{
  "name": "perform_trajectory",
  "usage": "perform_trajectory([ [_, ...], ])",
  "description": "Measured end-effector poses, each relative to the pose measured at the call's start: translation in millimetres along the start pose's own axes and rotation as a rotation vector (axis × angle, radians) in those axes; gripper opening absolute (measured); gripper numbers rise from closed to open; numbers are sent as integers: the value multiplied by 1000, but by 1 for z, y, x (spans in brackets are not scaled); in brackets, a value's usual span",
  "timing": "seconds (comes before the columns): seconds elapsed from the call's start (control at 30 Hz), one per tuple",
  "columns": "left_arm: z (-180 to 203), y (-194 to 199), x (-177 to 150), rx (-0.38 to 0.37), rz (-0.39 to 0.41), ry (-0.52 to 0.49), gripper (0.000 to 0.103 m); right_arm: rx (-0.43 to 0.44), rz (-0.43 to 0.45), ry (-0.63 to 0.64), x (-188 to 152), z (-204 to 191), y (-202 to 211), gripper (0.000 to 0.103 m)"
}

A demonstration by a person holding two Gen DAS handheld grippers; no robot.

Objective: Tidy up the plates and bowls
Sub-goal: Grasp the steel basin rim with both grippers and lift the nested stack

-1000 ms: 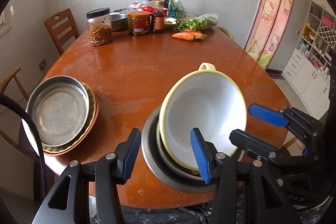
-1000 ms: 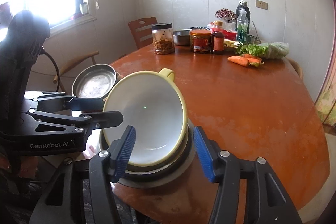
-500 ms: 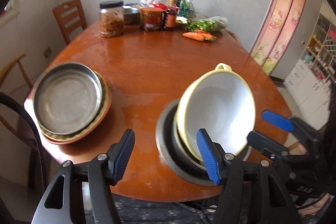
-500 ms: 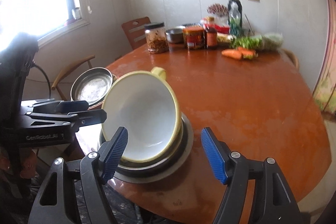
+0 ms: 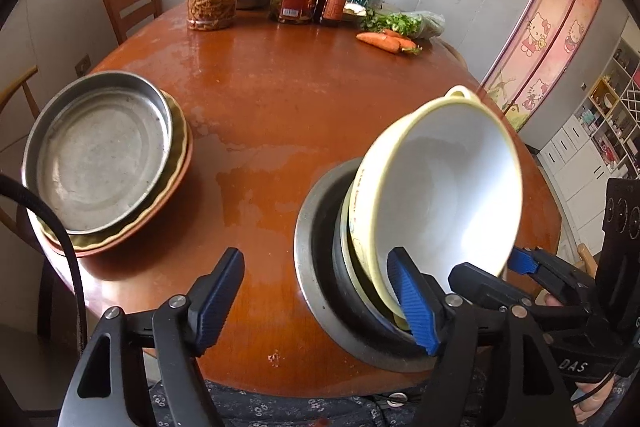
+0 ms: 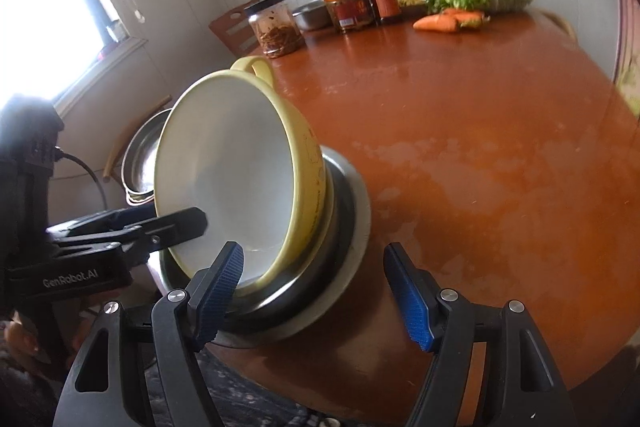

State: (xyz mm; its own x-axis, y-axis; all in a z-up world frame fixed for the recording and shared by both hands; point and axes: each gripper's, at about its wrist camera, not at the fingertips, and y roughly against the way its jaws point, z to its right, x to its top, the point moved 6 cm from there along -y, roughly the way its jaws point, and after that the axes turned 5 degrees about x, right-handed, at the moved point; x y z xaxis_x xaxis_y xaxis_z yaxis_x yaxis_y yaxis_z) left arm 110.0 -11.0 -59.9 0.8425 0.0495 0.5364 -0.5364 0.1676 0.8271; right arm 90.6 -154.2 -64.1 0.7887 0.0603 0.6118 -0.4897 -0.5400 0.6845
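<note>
Both views have pulled back and the yellow bowl [image 5: 440,187] has tipped steeper since a second ago. Your table [image 5: 280,107] carries two stacks near its front edge: metal plates [image 5: 100,155] on your left, and the steel basin [image 6: 344,227] where that bowl leans (handle up). Your left gripper [image 5: 320,299] and right gripper [image 6: 312,287] both stand with jaws apart, gripping nothing. Nudge the rim and it may slide out, or push the basin off the edge

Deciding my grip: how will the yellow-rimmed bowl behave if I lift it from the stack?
The yellow-rimmed bowl looks rigid and glazed, so probably slippery and chippable. It already leans steeply in the metal bowl, so it may tip or slide.
</note>
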Motion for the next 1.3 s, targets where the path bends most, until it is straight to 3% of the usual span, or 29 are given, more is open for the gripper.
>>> perform_trajectory([
  [0.1,2,-8,-1,-31,-28,9,75,9,4,15,1,-2,-3,74],
  [0.2,7,-16,-3,-59,-48,6,75,24,4,24,1,-5,-6,68],
  [0.33,17,-18,-3,-85,-39,-23,60,17,14,36,2,-9,-6,64],
  [0.77,0,0,6,-46,10,2,59,26,22,64,14,-23,-9,61],
  [1.3,-86,55,32,74,144,101,59,133,30,213,63,-111,-42,61],
])
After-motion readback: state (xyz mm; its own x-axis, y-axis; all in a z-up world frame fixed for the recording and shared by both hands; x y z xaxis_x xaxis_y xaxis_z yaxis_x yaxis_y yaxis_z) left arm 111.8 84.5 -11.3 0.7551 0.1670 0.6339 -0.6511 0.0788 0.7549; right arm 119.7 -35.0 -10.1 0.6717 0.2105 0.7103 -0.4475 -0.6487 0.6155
